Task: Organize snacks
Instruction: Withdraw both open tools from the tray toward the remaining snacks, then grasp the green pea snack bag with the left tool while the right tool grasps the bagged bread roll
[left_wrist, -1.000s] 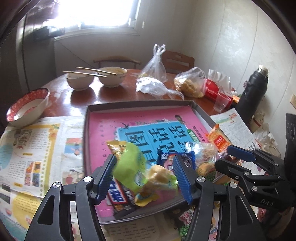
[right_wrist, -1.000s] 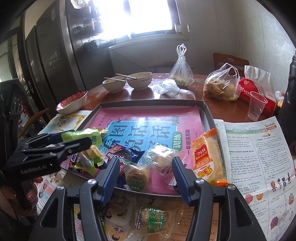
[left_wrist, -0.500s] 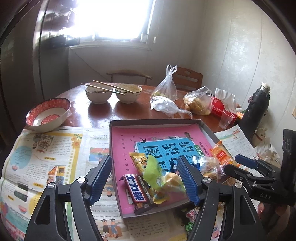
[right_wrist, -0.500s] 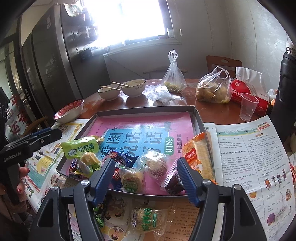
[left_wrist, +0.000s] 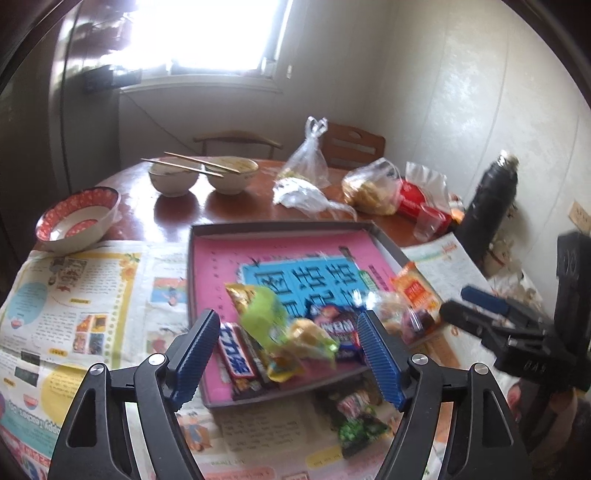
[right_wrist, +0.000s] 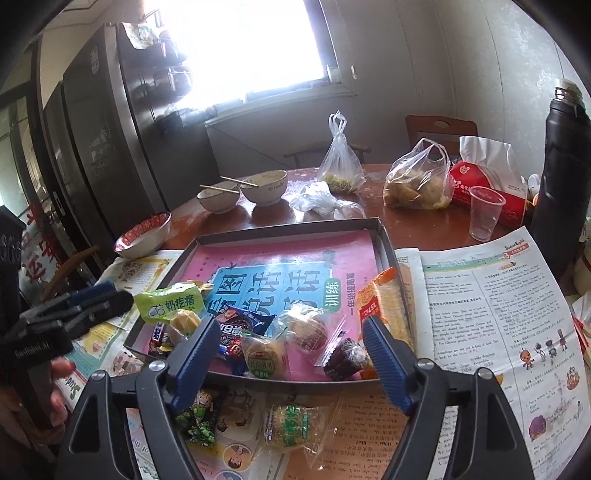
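round wooden table (right_wrist: 424, 225) under a bright window, laid with newspaper (left_wrist: 74, 295); a shallow grey tray (right_wrist: 386, 240) lined with a pink sheet sits in the middle.

in the tray, along its near edge: green packet (right_wrist: 170, 301), chocolate bar (left_wrist: 234, 356), dark blue biscuit pack (right_wrist: 236, 326), round cakes (right_wrist: 264, 360), dark wrapped cake (right_wrist: 341, 356). an orange cracker pack (right_wrist: 380, 299) leans on the right wall.

outside, on the paper in front of the tray: green pea pack (right_wrist: 197, 415) and one wrapped pastry (right_wrist: 291, 422). judged mostly done, these two left.

left gripper (left_wrist: 284, 354): jaws apart, have just been opening, nothing pressed between them. right gripper (right_wrist: 288, 354): likewise apart, just been opening, empty.

right view alone shows the pastry and a hand (right_wrist: 55, 384) on the left gripper's handle; the left view shows the chocolate bar clearly.
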